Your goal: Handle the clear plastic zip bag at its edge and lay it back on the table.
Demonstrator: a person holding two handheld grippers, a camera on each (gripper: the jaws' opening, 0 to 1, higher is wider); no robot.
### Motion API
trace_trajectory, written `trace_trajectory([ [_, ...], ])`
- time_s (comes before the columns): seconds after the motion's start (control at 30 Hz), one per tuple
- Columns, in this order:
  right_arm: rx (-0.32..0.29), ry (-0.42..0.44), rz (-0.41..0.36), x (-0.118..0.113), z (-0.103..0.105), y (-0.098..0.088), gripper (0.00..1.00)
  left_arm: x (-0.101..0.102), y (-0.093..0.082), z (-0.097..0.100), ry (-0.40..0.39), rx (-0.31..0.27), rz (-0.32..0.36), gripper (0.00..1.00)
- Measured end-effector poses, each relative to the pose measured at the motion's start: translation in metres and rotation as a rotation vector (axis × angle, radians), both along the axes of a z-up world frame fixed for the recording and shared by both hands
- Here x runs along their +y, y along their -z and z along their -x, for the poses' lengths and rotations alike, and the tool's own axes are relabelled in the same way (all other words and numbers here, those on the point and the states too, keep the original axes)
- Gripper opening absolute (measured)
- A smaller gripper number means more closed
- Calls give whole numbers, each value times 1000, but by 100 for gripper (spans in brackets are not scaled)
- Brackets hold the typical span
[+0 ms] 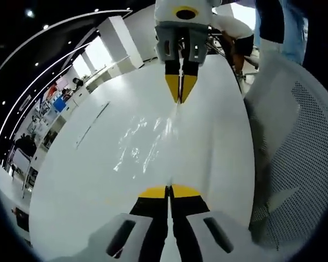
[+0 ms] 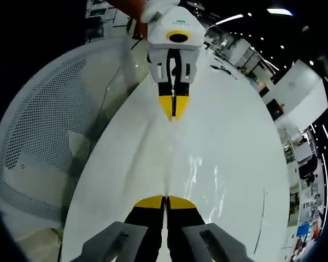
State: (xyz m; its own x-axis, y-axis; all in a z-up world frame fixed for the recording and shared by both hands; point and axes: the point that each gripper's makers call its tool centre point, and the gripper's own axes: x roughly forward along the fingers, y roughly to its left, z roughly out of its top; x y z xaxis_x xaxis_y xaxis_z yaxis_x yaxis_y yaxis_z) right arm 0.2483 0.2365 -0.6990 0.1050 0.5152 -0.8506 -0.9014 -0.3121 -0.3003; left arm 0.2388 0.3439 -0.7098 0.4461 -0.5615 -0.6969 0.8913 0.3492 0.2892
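White table [image 1: 71,180] filled the middle of both views; a white mesh chair [image 1: 306,142] sat at right of the left gripper view and at left of the right gripper view [image 2: 38,136]. Clear zip bag [image 1: 147,143] was stretched over the tabletop at frame center, between the two grippers. Left gripper [image 1: 168,190], bottom center, was clamped on the bag's near edge. Right gripper [image 2: 165,201] was clamped on the opposite edge, seen at top center of the left gripper view.
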Motion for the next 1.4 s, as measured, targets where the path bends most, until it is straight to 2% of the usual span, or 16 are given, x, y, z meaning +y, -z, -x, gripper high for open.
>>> trace_trajectory([
  [0.03,1,2,-4,0,0,0,0,0,0,0,17,-12,-12,0],
  [0.1,26,22,-4,0,3,1,0,0,2,3,18,9,-14,0],
  [0.2,29,30,2,0,3,3,0,0,2,3,31,8,-26,0],
  [0.23,44,63,2,-1,3,4,0,-1,2,4,35,9,-25,0],
  [0.37,68,96,-3,-1,3,6,0,-1,2,3,43,14,-25,0],
  [0.77,116,144,-32,9,8,9,13,-8,2,3,71,22,-40,0],
  [1.13,135,140,-106,38,13,4,13,-13,-1,4,92,20,-48,0],
  [1.23,142,133,-121,47,17,4,13,-14,3,8,99,49,-50,0],
  [1.4,157,117,-126,58,20,4,13,-17,5,9,107,53,-61,0],
])
